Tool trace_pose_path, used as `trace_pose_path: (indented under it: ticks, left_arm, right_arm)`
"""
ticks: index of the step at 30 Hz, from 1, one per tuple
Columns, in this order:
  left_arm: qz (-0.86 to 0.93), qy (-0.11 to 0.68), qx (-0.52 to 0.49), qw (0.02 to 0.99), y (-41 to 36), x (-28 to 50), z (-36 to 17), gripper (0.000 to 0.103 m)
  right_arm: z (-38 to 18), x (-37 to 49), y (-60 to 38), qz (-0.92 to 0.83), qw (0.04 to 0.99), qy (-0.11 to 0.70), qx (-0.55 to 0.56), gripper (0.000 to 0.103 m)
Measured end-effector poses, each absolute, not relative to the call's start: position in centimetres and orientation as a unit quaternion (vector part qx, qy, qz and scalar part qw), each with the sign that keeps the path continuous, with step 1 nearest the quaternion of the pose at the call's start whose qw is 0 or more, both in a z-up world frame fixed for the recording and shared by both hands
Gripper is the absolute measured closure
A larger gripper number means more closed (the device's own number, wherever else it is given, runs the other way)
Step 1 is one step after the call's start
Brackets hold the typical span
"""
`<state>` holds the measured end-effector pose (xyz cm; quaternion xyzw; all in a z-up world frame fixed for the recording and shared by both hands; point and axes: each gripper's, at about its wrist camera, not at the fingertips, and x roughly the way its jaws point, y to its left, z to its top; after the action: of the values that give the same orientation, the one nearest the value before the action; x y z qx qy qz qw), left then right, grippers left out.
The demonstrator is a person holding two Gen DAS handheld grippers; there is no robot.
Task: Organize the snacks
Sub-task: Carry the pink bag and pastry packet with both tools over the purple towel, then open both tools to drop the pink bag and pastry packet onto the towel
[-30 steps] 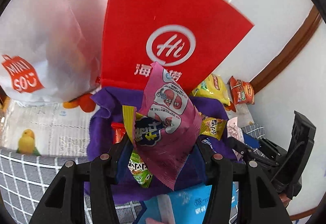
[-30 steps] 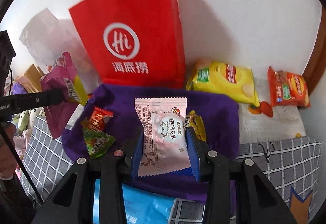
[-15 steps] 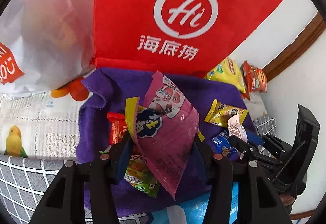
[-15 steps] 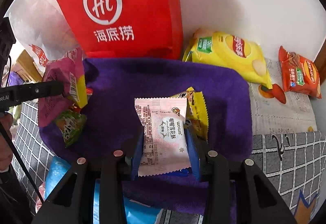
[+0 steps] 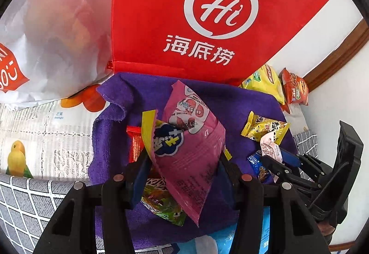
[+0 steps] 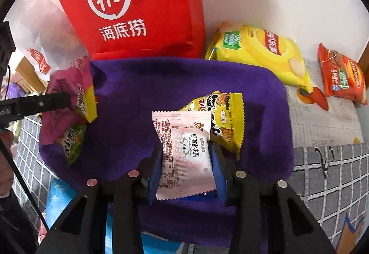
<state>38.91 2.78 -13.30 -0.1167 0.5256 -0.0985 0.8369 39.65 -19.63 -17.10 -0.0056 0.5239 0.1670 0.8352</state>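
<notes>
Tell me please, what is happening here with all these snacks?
A person is sorting snacks with a two-finger gripper in each hand. The left gripper is shut on a pink snack packet, and the right gripper is shut on a pale pink wrapped pastry. Both hang low over a purple cloth, where a few small snacks already lie. A red paper bag stands behind the cloth, and a yellow chip bag lies beside it.

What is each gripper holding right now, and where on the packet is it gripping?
The left gripper pinches a pink foil snack bag across its lower middle; the right gripper clamps a pale pink wrapped pastry packet by its two side edges.
</notes>
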Motion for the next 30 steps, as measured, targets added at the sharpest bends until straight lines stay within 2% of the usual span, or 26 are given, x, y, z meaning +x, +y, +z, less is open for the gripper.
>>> trace_pose_path:
  ticks: [13,16,18,20,21,28,30]
  left_arm:
    - [-0.102,0.525,-0.118,0.836,3.1,38.9,-13.0,0.051]
    - [-0.105,0.526,-0.120,0.835,3.2,38.9,-12.8,0.051]
    - [-0.110,0.523,-0.124,0.836,3.3,38.8,-12.4,0.048]
    - [-0.110,0.513,-0.118,0.843,3.3,38.5,-11.8,0.028]
    - [-0.107,0.500,-0.107,0.852,3.2,38.2,-11.2,0.026]
    - [-0.115,0.468,-0.091,0.872,2.9,36.7,-8.3,0.026]
    - [-0.116,0.458,-0.091,0.877,3.0,36.2,-7.5,0.026]
  right_arm:
    - [-17.1,39.6,-19.6,0.177,0.835,0.521,-0.005,0.059]
    - [-16.7,39.4,-19.6,0.177,0.834,0.522,-0.004,0.050]
    - [-16.3,39.4,-19.6,0.178,0.836,0.519,0.001,0.047]
    - [-15.8,39.4,-19.7,0.181,0.836,0.518,0.009,0.043]
    - [-15.5,39.3,-19.8,0.183,0.836,0.517,0.014,0.041]
    - [-12.2,38.4,-20.3,0.161,0.859,0.487,0.018,0.038]
    - [-11.2,38.0,-20.5,0.151,0.867,0.475,0.017,0.032]
